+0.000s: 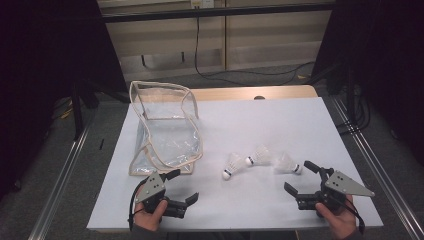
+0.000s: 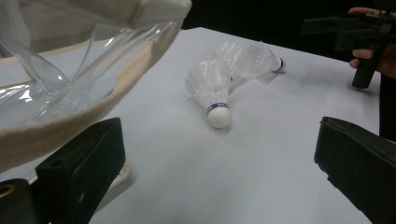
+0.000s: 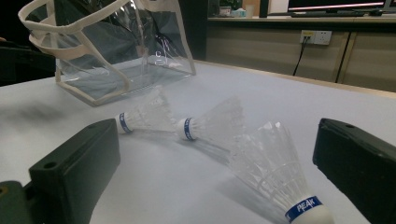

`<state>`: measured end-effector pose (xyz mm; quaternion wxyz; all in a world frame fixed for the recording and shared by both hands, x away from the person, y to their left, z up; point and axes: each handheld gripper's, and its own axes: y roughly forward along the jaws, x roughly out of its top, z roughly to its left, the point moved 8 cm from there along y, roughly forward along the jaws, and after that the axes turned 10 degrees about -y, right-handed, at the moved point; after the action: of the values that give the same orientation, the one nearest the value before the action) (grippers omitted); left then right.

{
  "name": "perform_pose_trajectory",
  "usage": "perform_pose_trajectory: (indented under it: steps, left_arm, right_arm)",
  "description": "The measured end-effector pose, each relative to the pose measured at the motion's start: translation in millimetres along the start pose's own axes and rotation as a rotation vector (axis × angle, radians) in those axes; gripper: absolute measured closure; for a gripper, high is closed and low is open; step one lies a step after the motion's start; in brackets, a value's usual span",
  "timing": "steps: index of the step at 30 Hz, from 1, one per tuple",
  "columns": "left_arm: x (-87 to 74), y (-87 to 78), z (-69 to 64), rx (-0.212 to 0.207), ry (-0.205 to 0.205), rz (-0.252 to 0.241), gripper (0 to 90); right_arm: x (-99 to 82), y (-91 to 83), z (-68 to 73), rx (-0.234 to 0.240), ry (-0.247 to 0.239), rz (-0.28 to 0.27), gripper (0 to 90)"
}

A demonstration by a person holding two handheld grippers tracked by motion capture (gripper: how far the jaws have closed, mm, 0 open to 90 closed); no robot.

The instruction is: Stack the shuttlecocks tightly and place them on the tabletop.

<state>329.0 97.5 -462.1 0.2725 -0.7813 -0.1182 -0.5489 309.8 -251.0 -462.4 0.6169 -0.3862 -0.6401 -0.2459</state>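
1. Left tongs [image 1: 181, 187] sit low at the near left of the desk [image 1: 280, 125], jaws spread wide with nothing between them, held in the person's left hand [image 1: 149, 212].
2. In the left gripper view, one jaw is right by the cloth-trimmed near edge of the clear plastic bag [image 2: 70, 79], which hangs over that jaw; whether they touch, I cannot tell.
3. Right tongs [image 1: 300, 177] are over at the near right, jaws also spread and gripping nothing, the right hand [image 1: 340, 217] wrapped round the handle.
4. Just ahead of the right tongs lies the nearest shuttlecock [image 1: 287, 164], on its side, cork end towards the open jaws. In the right gripper view it lies between the two jaws and touches neither, with a blue band reading "PEAK" above the white cork [image 3: 275, 182].
5. Two more shuttlecocks lie to its left in a loose row on the desk: the middle shuttlecock [image 1: 258, 155] and the left shuttlecock [image 1: 233, 164], each with a blue band at the cork. These two lie close, skirts overlapping in the left gripper view.
6. Further out, the bag stands open on the left half of the desk, well apart from the shuttlecocks, its beige trim framing the mouth [image 1: 162, 125].
7. Beyond the desk, a black cable [image 1: 200, 55] runs down the wall and along the floor.
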Motion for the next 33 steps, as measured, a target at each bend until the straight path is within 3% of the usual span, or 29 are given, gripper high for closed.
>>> perform_pose_trajectory:
  steps: [23, 33]
  left_arm:
    - [7.6, 26.6, -26.5, -0.044, 0.029, 0.058, 1.8]
    - [8.7, 37.6, -33.2, -0.048, 0.019, 0.081, 1.8]
  right_arm:
    - [-0.4, 0.4, -0.5, 0.003, -0.001, 0.003, 0.2]
    - [-0.1, 1.7, 0.7, 0.007, -0.009, 0.005, 0.3]
